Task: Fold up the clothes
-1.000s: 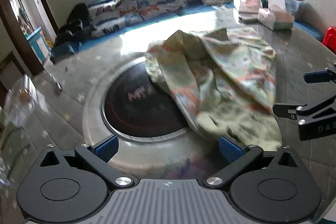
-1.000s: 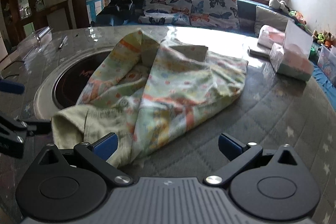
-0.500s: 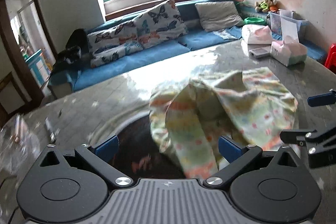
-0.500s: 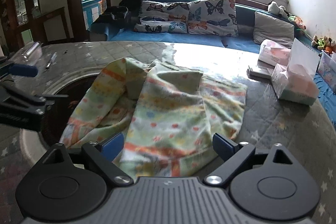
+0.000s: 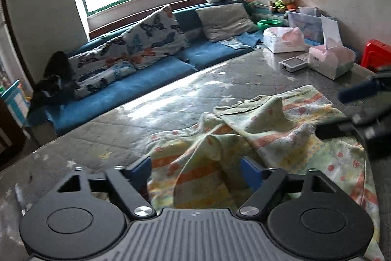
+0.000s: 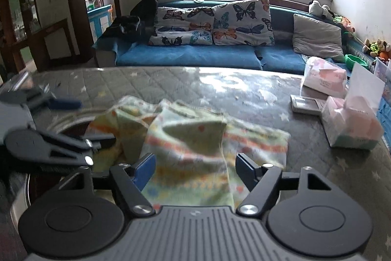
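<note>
A crumpled pale-yellow garment [image 5: 273, 136] with orange stripes and dots lies on the grey quilted table [image 5: 171, 109]. My left gripper [image 5: 195, 170] sits low over its near left part. Its jaws are closing with a raised fold between the blue pads, which stand clear of the cloth. My right gripper [image 6: 195, 168] is over the garment [image 6: 193, 138] from the other side. Its jaws are closing too, with cloth between the pads and a gap on both sides. Each gripper shows blurred at the edge of the other view: the right gripper [image 5: 361, 111] and the left gripper [image 6: 61, 129].
A dark round inset [image 6: 73, 131] in the table lies under the garment's left edge. Pink tissue boxes [image 6: 352, 124] and a flat white device [image 6: 306, 104] stand at the table's right. A blue sofa [image 6: 195, 55] with butterfly cushions runs behind the table. A red stool [image 5: 376, 53] stands far right.
Both grippers have moved forward over the garment and their jaws have narrowed. The cloth, which lay ahead of the fingers, now lies between them. The garment has bunched up.
</note>
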The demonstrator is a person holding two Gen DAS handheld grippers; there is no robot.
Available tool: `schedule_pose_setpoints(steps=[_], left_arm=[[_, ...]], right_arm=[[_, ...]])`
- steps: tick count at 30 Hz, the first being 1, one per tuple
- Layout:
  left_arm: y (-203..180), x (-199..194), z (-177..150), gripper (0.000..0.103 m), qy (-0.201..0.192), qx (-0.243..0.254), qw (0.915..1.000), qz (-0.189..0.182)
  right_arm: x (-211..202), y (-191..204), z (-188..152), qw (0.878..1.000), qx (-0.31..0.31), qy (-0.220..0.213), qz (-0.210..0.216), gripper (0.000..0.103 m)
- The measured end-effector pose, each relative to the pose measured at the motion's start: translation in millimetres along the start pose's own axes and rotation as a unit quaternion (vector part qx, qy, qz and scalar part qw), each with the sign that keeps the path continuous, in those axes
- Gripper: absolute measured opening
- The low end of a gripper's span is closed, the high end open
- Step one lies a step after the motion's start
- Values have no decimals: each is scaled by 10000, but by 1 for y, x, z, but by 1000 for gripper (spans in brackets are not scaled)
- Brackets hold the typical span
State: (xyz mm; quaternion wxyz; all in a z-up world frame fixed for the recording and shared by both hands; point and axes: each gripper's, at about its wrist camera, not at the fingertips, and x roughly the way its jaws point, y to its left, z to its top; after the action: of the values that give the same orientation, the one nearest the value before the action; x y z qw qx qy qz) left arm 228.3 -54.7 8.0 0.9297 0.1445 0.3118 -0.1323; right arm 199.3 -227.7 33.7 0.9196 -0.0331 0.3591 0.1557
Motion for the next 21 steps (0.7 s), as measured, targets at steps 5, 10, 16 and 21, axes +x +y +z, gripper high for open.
schedule_pose_setpoints(steps=[5,10,16,21], left_arm=[[0,12,-3,19,19,-91,9990,-446],[5,7,-13,4,28,-349,9986,-398],[12,-8,-26,2,32,-560,9978,-340],[14,-8,-30,2,109,-616,9975,-321]], right_arm=[[19,1,19,9998,62,-26,166,59],[46,16,30,9993,-28,98,353,52],[83,37,35,9985,-109,348,420,40],[99,39,26,9983,-184,521,193,14]])
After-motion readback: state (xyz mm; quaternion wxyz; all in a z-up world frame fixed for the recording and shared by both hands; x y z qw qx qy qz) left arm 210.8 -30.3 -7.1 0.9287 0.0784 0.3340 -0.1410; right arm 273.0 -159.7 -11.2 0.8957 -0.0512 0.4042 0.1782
